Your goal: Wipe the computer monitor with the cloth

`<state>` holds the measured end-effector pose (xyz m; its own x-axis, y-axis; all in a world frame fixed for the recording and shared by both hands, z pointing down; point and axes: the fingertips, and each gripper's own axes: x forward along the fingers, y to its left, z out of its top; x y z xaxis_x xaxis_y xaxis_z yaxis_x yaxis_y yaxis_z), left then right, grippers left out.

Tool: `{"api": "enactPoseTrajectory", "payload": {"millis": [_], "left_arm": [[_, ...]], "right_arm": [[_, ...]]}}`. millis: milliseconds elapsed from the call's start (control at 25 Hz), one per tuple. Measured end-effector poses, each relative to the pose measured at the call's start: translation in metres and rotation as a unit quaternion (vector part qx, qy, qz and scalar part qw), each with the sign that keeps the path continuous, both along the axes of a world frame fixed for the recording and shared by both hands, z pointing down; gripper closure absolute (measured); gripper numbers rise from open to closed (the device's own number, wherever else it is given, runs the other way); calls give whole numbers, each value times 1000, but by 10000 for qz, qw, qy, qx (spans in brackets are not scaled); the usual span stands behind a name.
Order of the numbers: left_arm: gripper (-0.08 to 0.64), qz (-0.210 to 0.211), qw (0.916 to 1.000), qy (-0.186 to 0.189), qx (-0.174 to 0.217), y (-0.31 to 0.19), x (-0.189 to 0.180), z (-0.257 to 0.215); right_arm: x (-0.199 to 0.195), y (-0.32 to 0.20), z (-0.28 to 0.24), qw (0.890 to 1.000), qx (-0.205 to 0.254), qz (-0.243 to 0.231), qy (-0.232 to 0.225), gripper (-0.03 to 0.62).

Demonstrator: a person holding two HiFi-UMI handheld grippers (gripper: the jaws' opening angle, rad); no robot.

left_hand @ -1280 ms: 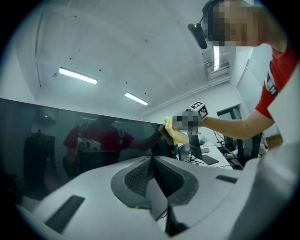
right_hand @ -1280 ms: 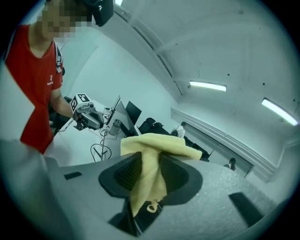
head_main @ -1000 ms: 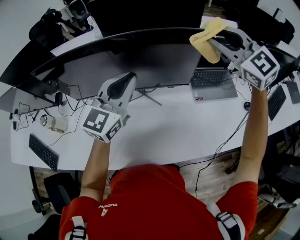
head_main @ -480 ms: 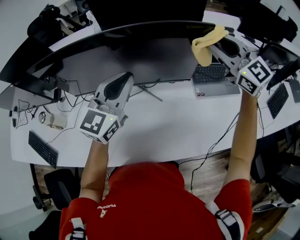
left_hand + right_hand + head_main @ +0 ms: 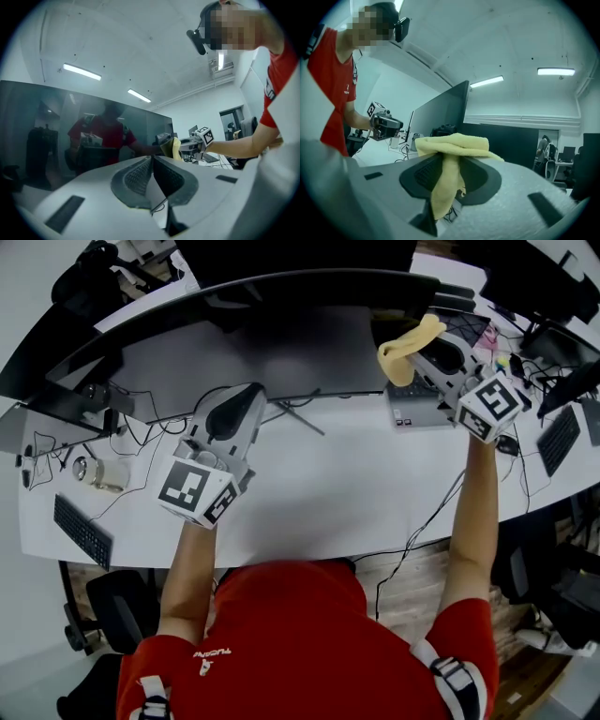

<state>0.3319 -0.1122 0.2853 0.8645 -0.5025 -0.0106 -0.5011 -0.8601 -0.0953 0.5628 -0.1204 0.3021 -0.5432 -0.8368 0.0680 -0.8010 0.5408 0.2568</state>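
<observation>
A wide curved dark monitor (image 5: 281,348) stands at the back of the white desk (image 5: 356,493). My right gripper (image 5: 420,345) holds a yellow cloth (image 5: 405,345) at the screen's right end. Its jaws are closing, and the cloth (image 5: 452,143) is clamped between them and drapes over the tips of the right gripper (image 5: 449,157). The monitor (image 5: 440,112) shows edge-on to the left of that gripper. My left gripper (image 5: 253,392) hovers low in front of the screen's middle. In its own view the left gripper (image 5: 152,158) is shut and empty, facing the reflective monitor (image 5: 56,131).
A laptop (image 5: 422,411) lies under my right gripper. The monitor's stand legs (image 5: 302,418) and cables spread behind my left gripper. A keyboard (image 5: 82,531) and a glass jar (image 5: 94,472) sit at the left. Another keyboard (image 5: 561,437) lies at the right.
My right gripper has carried the cloth down from the monitor's top right corner along its right end. The left gripper has hardly moved.
</observation>
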Motion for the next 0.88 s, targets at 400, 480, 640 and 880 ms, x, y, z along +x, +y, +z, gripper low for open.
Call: {"api": "enactPoseTrajectory", "payload": {"millis": [400, 480, 640, 880], "left_arm": [[543, -51, 9998, -96, -138, -1, -3, 19], [543, -67, 9998, -123, -167, -2, -4, 23], [543, -95, 9995, -186, -223, -2, -5, 30], [543, -140, 9990, -292, -295, -2, -10, 39]], "right_arm": [[0, -4, 75, 9990, -372, 41, -259, 472], [0, -4, 87, 9987, -406, 75, -315, 472], [4, -5, 113, 9979, -509, 135, -375, 472], [4, -8, 163, 9949, -949, 226, -255, 472]]}}
